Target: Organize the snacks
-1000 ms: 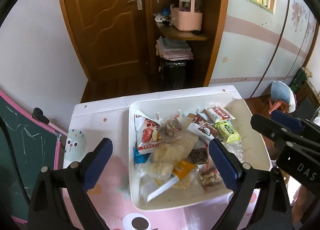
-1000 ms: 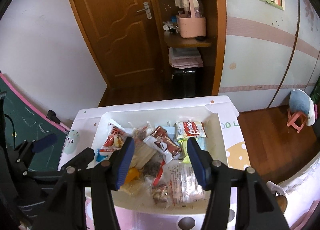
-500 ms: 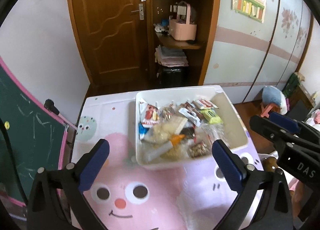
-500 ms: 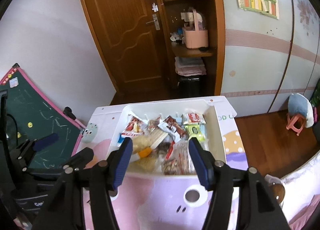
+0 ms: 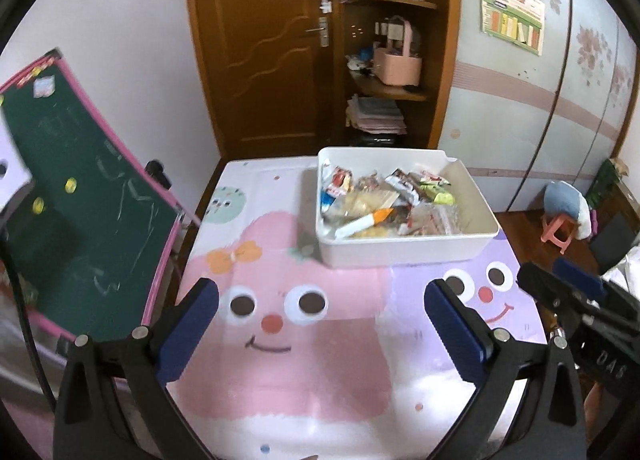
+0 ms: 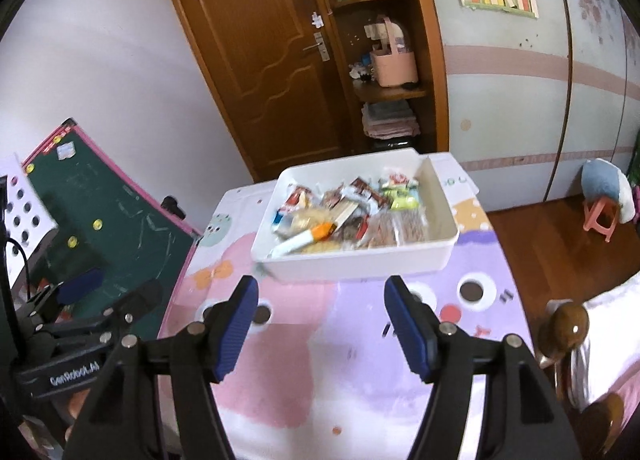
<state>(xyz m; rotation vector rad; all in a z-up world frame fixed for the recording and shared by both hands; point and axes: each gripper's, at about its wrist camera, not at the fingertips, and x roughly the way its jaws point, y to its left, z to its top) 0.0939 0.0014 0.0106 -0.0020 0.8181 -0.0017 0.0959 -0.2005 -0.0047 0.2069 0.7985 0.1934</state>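
White bin [image 5: 404, 250] [image 6: 360, 260] sits at the far end of the tabletop [image 5: 320, 360] [image 6: 340, 360], on the cartoon-face cloth. Bin full of mixed snack packets [image 5: 384, 200] [image 6: 352, 208]; an orange-tipped white tube [image 5: 362, 222] [image 6: 306, 238] lies on top near the front wall. Left gripper [image 5: 320, 330] spread wide, empty, above the cloth, well short of the bin. Right gripper [image 6: 322, 328] likewise released, empty. Green chalkboard [image 5: 80, 200] leans at left.

Table [image 5: 280, 380] under a pink-and-lilac cartoon cloth [image 5: 344, 344], white snack-filled bin [image 5: 404, 250] at its far end — nothing else resting there
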